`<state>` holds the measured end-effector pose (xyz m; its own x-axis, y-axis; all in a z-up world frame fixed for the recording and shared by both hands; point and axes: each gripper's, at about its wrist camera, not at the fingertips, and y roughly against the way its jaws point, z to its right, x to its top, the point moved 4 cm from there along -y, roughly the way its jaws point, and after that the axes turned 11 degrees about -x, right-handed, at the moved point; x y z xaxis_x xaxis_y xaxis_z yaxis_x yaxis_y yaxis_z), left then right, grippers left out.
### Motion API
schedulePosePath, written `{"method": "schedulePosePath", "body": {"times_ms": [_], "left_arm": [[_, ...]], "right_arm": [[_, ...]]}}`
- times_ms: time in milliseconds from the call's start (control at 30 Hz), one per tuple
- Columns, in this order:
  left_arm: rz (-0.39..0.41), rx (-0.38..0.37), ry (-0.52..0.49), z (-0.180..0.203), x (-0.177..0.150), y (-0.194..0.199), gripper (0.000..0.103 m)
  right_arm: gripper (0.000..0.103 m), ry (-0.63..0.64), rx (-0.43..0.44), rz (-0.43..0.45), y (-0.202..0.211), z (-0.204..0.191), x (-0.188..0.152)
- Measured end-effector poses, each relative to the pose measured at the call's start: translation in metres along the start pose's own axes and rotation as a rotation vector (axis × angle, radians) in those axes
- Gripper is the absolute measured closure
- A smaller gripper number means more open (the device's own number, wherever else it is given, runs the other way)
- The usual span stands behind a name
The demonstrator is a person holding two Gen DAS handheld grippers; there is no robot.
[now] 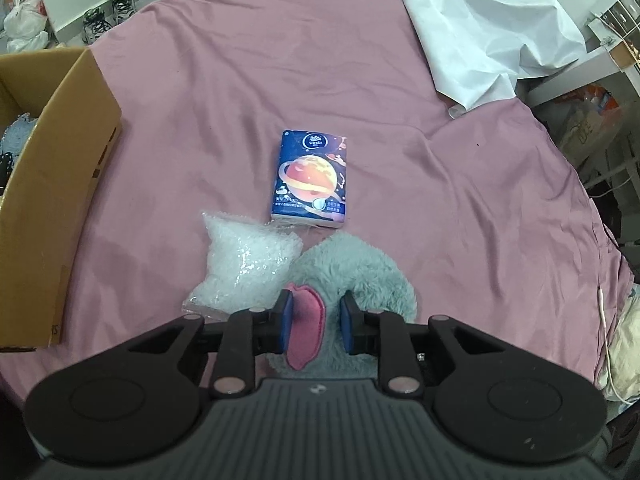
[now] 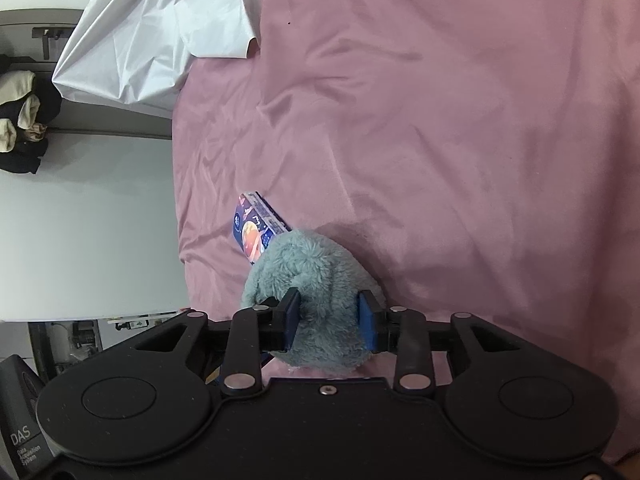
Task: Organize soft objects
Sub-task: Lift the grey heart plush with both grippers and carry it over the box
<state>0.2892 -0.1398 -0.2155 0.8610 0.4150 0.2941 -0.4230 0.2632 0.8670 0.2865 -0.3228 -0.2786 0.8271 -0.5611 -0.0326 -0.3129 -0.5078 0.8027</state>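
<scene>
A fluffy grey-blue plush toy (image 1: 360, 272) with a pink ear patch (image 1: 306, 326) lies on the pink bed sheet (image 1: 260, 80). My left gripper (image 1: 314, 326) has its blue pads on either side of the pink patch and grips the plush. My right gripper (image 2: 330, 324) is shut on the same plush (image 2: 312, 268). A blue tissue pack (image 1: 310, 180) lies just beyond the plush; it also shows in the right wrist view (image 2: 254, 232). A clear bag of bubble wrap (image 1: 244, 264) lies left of the plush.
An open cardboard box (image 1: 60, 184) stands on the bed at the left, with soft items inside. A white sheet (image 1: 480, 20) is bunched at the far right. Shoes (image 1: 108, 12) and bags lie on the floor beyond the bed.
</scene>
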Motion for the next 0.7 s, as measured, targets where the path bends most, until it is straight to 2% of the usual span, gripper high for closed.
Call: {"method": "schedulePosePath", "body": {"times_ms": [133, 233, 700], "left_arm": [[0.003, 0.002, 0.002, 0.000, -0.001, 0.005, 0.083], [0.015, 0.008, -0.023, 0.002, -0.002, 0.012, 0.084], [0.102, -0.052, -0.062, 0.002, 0.001, 0.065, 0.084]], "right_arm": [[0.078, 0.000, 0.010, 0.003, 0.002, 0.001, 0.000], [0.080, 0.036, 0.019, 0.020, 0.006, -0.005, -0.001], [0.082, 0.180, 0.123, 0.089, 0.040, -0.031, -0.015]]}}
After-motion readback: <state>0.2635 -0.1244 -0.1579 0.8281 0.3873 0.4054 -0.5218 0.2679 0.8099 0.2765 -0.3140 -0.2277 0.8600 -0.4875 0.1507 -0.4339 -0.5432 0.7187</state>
